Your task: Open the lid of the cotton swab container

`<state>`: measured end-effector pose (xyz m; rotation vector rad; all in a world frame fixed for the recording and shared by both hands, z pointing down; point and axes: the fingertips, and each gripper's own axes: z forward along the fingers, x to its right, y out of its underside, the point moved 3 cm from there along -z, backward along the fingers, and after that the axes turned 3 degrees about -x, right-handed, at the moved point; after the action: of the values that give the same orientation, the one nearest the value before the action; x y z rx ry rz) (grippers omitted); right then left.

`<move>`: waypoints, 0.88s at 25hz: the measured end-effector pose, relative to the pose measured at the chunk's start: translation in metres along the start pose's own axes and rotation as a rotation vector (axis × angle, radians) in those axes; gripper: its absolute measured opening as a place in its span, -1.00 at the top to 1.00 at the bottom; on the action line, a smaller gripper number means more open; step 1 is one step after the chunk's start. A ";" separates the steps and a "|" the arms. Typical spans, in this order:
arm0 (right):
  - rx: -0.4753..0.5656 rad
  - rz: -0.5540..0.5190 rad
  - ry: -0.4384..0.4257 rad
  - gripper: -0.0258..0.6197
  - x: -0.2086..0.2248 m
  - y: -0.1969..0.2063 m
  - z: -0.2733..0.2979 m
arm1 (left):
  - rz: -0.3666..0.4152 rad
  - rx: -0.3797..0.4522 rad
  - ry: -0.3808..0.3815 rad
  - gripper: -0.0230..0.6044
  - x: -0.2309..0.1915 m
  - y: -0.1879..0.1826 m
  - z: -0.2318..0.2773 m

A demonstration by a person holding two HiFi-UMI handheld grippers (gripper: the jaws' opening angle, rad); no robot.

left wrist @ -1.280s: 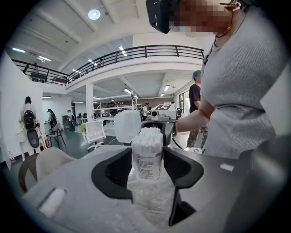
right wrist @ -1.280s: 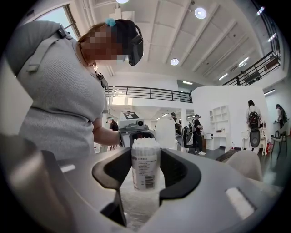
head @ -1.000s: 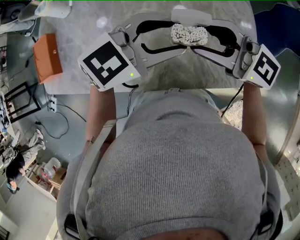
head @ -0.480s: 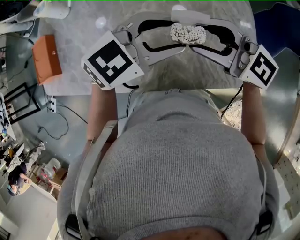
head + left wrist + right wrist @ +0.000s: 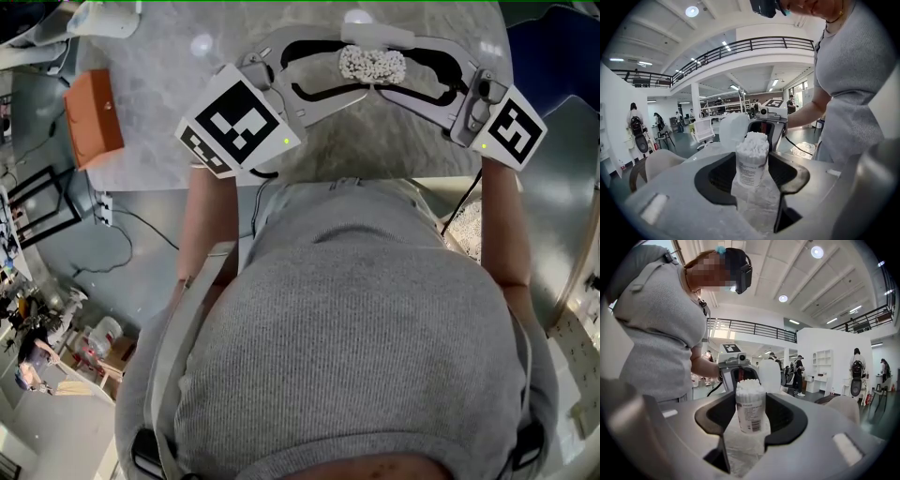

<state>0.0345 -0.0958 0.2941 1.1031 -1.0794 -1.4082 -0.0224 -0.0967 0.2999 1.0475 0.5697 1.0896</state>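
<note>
A clear cotton swab container (image 5: pixel 372 66) stands on the marble table (image 5: pixel 169 75), its top uncovered and packed with white swab heads. Its white lid (image 5: pixel 377 36) is flipped open on the far side; the lid (image 5: pixel 732 131) shows behind the tub in the left gripper view. My left gripper (image 5: pixel 354 66) reaches in from the left and my right gripper (image 5: pixel 396 66) from the right. In the left gripper view the container (image 5: pixel 751 168) sits between the black pads, touching both. The right gripper view shows the container (image 5: pixel 750 411) held the same way.
An orange box (image 5: pixel 94 114) lies on the table's left side. A white object (image 5: pixel 108 17) sits at the far left corner. The table's near edge runs just in front of my body. A blue chair (image 5: pixel 553 47) stands at the far right.
Both marker cubes have edged inward and up the frame. The container has shifted slightly left and looks narrower from above. The jaws keep the same spread.
</note>
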 end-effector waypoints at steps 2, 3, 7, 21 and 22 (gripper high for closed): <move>-0.010 0.001 0.001 0.30 0.000 0.005 0.000 | 0.005 -0.016 -0.008 0.24 0.000 0.003 0.003; -0.014 0.002 0.003 0.30 0.000 0.007 0.001 | 0.007 -0.024 -0.010 0.24 0.001 0.005 0.004; -0.038 0.008 0.011 0.30 0.001 0.017 0.003 | 0.010 -0.051 -0.022 0.23 0.000 0.014 0.009; -0.105 0.030 0.025 0.29 0.002 0.041 0.006 | -0.021 -0.105 -0.047 0.23 0.002 0.035 0.023; -0.111 0.031 0.025 0.29 0.002 0.043 0.006 | -0.024 -0.109 -0.049 0.23 0.002 0.037 0.024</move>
<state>0.0360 -0.1016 0.3373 1.0174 -0.9843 -1.4091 -0.0185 -0.1016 0.3433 0.9678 0.4772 1.0599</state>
